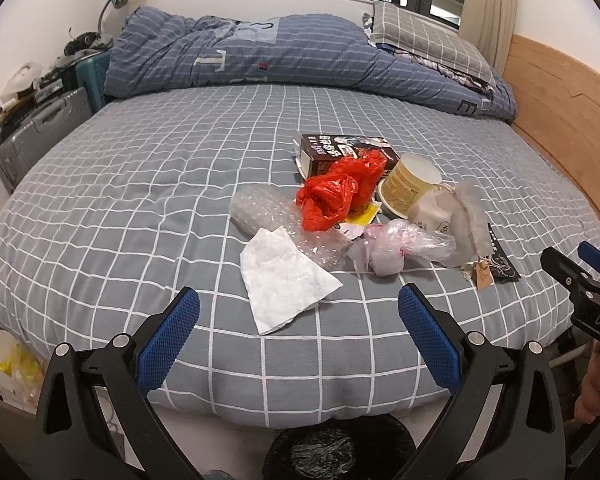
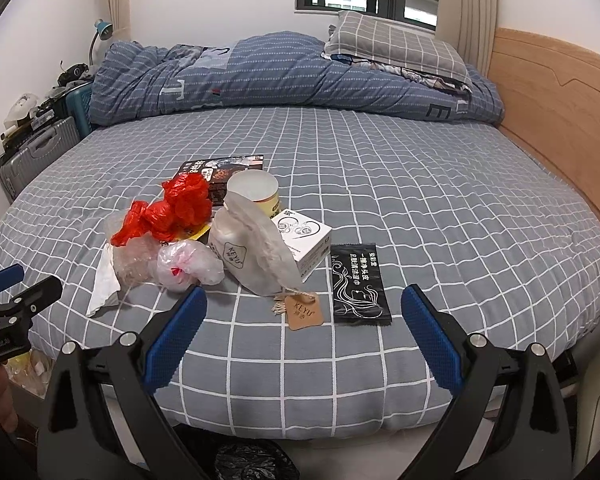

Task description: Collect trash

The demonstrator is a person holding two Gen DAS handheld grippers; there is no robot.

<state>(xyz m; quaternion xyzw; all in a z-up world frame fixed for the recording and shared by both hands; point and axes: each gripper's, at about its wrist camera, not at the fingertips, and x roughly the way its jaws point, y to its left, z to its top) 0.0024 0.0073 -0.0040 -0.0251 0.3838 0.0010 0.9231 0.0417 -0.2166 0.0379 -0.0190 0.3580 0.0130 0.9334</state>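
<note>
Both tongs, the left tongs and the right tongs, stand apart and empty at the bed's near edge. The trash pile lies on the bed just beyond them.

Paper tissue: white, crumpled flat, at 6 o'clock of the pile on the bed.
Red bag: crumpled, atop the pile's middle.
Bubble wrap: clear, under the red bag at 9 o'clock.
Cup: cream, tipped on its side, at 2 o'clock.
Black sachet: flat, at 4 o'clock, apart.
</note>
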